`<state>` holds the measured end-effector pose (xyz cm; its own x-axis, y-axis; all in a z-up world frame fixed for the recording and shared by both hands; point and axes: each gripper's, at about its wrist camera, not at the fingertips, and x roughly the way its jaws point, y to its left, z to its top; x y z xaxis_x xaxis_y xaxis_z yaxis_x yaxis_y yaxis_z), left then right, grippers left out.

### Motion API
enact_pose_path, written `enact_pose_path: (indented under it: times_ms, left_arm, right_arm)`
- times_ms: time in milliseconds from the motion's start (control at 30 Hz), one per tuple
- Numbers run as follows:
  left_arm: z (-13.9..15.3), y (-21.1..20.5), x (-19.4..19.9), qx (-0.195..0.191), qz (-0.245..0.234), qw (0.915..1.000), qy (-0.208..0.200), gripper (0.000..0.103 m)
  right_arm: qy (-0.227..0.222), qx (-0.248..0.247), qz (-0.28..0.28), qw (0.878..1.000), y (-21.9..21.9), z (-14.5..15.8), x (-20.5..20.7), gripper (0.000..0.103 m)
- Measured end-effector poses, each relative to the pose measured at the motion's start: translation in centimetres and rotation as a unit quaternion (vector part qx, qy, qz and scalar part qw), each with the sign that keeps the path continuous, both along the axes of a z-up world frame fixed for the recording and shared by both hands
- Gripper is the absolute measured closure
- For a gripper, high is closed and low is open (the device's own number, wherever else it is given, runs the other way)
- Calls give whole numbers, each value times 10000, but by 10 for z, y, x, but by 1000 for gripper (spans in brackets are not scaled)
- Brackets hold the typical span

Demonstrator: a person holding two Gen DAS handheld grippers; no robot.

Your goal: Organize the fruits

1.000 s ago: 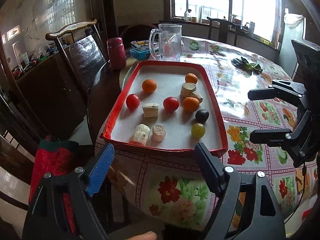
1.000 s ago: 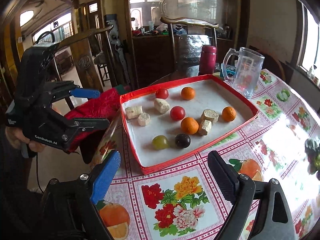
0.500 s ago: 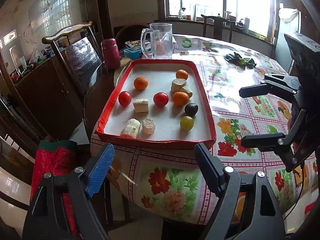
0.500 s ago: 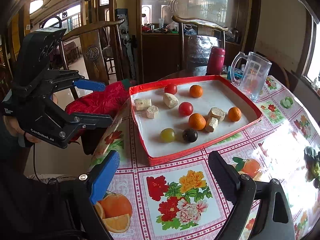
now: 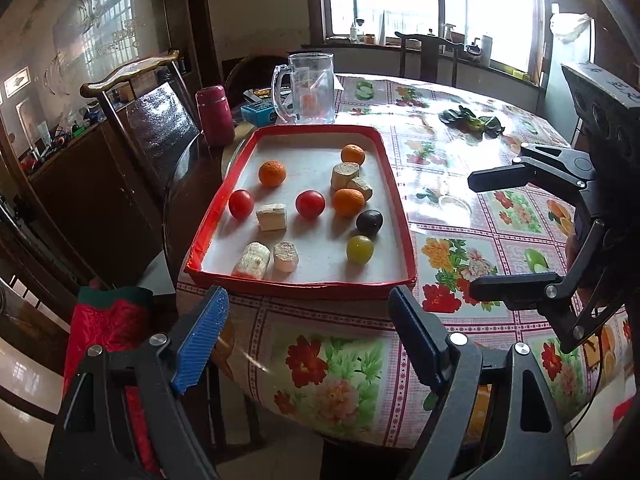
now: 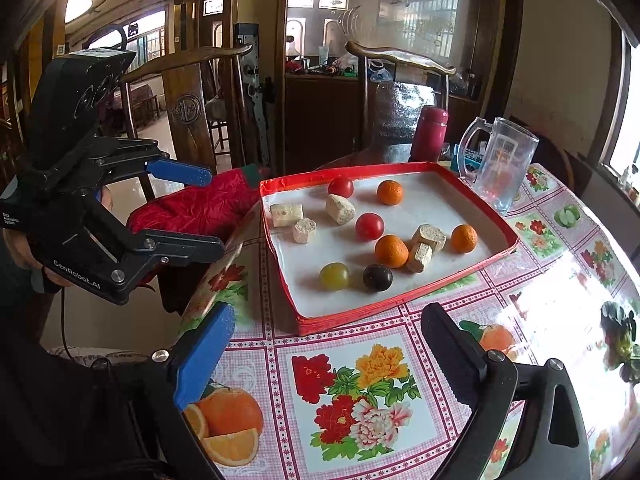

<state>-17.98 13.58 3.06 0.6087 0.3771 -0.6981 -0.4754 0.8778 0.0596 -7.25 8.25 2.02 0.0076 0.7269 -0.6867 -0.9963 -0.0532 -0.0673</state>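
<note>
From the left wrist view, the left gripper (image 5: 308, 312) points down at a slant toward the near edge of the desk (image 5: 452, 216), its jaws spread wide with nothing between them. Just beyond it sits the red-rimmed tray (image 5: 400, 200), holding three oranges, two tomatoes, a dark plum (image 5: 369, 222), a green grape (image 5: 359, 249) and several pale chunks. The right gripper (image 5: 476, 232) hangs over the desk to the right, apart from the tray.

From the right wrist view, the right gripper (image 6: 324, 332) tilts down over the flowered cloth, jaws wide and empty, having just been opening. The tray (image 6: 280, 276) lies ahead; the left gripper (image 6: 214, 210) hovers left of it, off the desk's edge.
</note>
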Motion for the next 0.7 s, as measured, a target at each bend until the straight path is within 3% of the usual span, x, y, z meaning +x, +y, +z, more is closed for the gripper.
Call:
enact_pose_path:
  times_ms: [700]
  left_arm:
    - [1, -3, -1, 61, 16, 10000, -61, 20]
  right_arm:
    - [-8, 34, 13, 10000, 2, -1, -3, 6]
